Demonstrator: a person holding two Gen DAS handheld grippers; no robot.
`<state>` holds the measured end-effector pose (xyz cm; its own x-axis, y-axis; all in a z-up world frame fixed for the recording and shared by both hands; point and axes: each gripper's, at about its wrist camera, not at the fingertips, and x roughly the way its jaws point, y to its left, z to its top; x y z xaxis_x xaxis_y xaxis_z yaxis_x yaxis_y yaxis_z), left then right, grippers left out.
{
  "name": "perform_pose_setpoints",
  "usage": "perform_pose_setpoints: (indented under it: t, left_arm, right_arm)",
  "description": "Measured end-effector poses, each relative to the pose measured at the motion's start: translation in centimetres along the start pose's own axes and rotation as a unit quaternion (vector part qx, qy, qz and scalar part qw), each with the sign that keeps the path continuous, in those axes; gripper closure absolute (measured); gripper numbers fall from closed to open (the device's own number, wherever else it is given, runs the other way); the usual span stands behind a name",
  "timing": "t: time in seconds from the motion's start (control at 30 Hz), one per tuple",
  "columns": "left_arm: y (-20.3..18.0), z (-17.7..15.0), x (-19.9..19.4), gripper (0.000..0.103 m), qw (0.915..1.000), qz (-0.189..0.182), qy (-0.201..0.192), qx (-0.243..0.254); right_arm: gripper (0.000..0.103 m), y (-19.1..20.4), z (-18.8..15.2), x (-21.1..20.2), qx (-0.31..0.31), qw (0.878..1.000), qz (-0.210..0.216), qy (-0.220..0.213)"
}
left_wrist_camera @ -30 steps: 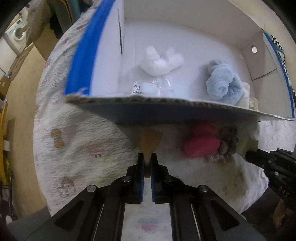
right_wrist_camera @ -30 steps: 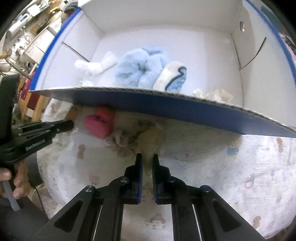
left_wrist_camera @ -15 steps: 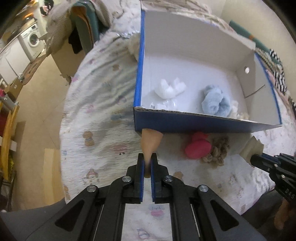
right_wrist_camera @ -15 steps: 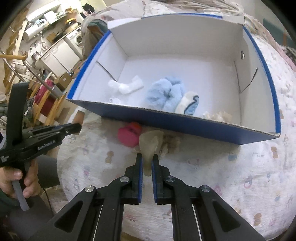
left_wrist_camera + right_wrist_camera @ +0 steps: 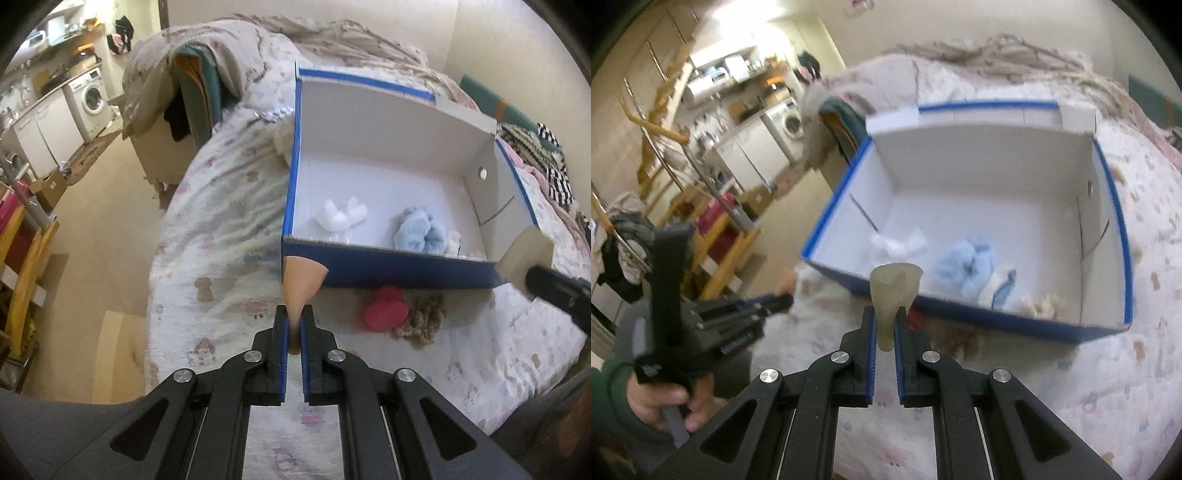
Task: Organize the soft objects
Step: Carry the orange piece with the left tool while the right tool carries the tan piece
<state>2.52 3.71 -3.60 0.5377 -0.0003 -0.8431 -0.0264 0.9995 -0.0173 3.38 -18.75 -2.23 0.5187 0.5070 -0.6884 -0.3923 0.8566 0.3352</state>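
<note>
Grippers raised above the bed, each clamping one soft piece ahead of the box. Left gripper (image 5: 294, 325) pinches a tan cone-shaped piece (image 5: 301, 282) by its narrow end, so the wide end hangs free toward the blue-and-white box (image 5: 399, 267) at 12 o'clock. Right gripper (image 5: 885, 326) likewise squeezes a pale translucent piece (image 5: 892, 295) at its stem (a grip that probably suits dropping it over the near wall). Inside the box lie a white fluffy item (image 5: 341, 216), a light-blue plush (image 5: 419, 232) and a small cream scrap (image 5: 1039, 304). Still outside, at 2 o'clock from the left gripper, a pink soft object (image 5: 386, 312) touches a brown knitted bundle (image 5: 423, 323) on the printed bedsheet (image 5: 221, 221).
</note>
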Motion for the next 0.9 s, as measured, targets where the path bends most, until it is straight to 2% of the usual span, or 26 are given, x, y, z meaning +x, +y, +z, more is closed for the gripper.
perform_pose_setpoints:
  t: [0.13,0.4,0.67,0.9]
  left_arm:
    - [-0.3,0.5,-1.1,0.097,0.9998,-0.004,-0.016,-0.011]
    - [-1.3,2.8,-2.7,0.098,0.9990,-0.002,-0.042,-0.012]
    - [-2.1,6.7,-1.8,0.098,0.9992,-0.002,-0.039,-0.008]
    - [-2.3,9.5,0.6,0.098,0.9996,-0.003,-0.018,-0.020]
  right_arm:
    - [0.093,0.0,0.9,-1.1,-0.001,0.999,0.006,-0.034]
    - [0.092,-1.9,3.0,-2.4,0.028,0.997,0.014,-0.066]
    - [0.092,-3.4,5.8,-1.9,0.029,0.996,-0.002,-0.080]
    - [0.092,-5.1,7.3,-0.1,0.036,0.997,-0.023,-0.069]
